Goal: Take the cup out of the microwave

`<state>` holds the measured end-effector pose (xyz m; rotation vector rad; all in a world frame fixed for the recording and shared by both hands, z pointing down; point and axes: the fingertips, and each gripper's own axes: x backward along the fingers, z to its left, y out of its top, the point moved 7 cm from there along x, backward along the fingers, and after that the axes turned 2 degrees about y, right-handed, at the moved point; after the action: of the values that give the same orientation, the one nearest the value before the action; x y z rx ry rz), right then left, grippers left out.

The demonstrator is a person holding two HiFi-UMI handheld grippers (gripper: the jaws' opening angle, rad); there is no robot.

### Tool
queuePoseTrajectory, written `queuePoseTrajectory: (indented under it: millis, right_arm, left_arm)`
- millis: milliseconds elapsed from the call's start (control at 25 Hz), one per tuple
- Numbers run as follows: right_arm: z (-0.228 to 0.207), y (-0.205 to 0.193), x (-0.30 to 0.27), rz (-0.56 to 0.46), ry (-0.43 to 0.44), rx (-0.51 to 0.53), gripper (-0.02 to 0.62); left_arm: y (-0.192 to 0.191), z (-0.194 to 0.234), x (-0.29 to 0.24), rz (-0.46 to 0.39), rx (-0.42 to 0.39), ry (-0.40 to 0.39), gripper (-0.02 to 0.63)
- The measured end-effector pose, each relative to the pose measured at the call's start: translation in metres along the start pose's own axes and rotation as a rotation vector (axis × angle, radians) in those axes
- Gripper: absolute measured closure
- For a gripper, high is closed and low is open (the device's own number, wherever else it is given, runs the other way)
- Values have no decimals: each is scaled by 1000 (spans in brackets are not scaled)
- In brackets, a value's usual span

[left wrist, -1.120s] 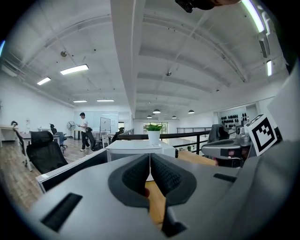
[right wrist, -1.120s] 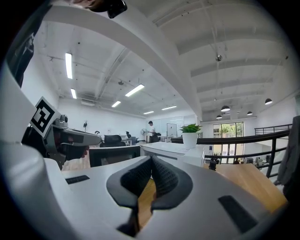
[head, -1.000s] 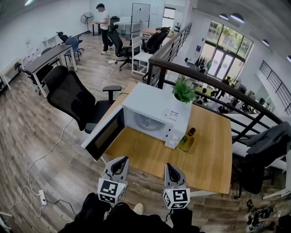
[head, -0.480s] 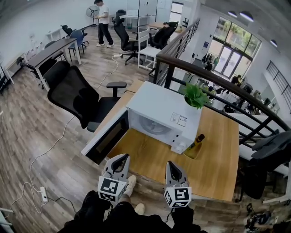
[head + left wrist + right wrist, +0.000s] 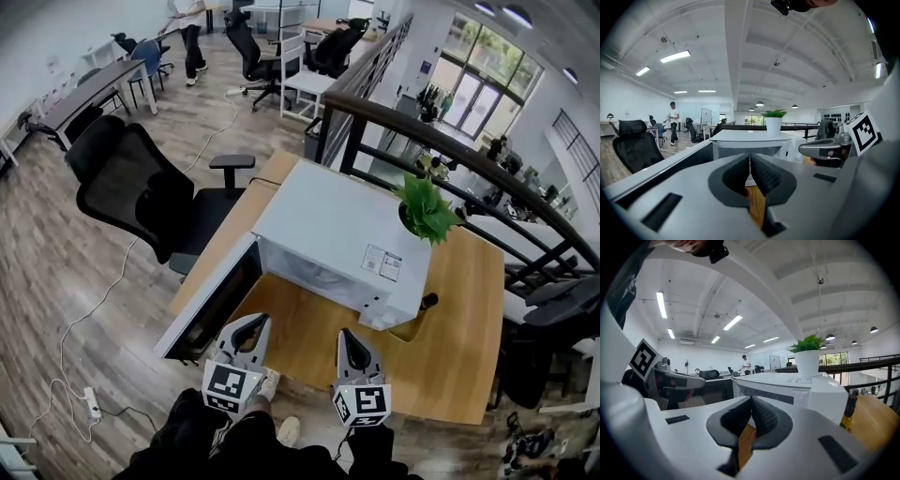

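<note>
Left tool (image 5: 253,323): clenched, empty.
Right tool (image 5: 349,337): clenched, empty.
Microwave (image 5: 333,234): beyond both tools on counter (image 5: 450,352), door (image 5: 214,302) open, inside hidden.

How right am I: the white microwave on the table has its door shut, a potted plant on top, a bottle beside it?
The door is wrong: the head view shows it swung open. The microwave is on the table, potted plant on top, bottle beside it.
</note>
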<state>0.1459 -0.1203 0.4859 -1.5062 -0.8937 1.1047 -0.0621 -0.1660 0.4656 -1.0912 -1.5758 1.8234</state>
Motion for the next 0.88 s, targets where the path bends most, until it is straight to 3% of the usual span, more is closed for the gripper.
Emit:
queuePoseTrajectory:
  millis: [600,880]
  right_arm:
    - [-28,-50,-102,81,14,-43,580]
    - [-33,-65,-135,87,63,-53,580]
  left_arm:
    - [-41,42,-85,62,28,-40,578]
    - [-53,51,-103,78,40,-41,578]
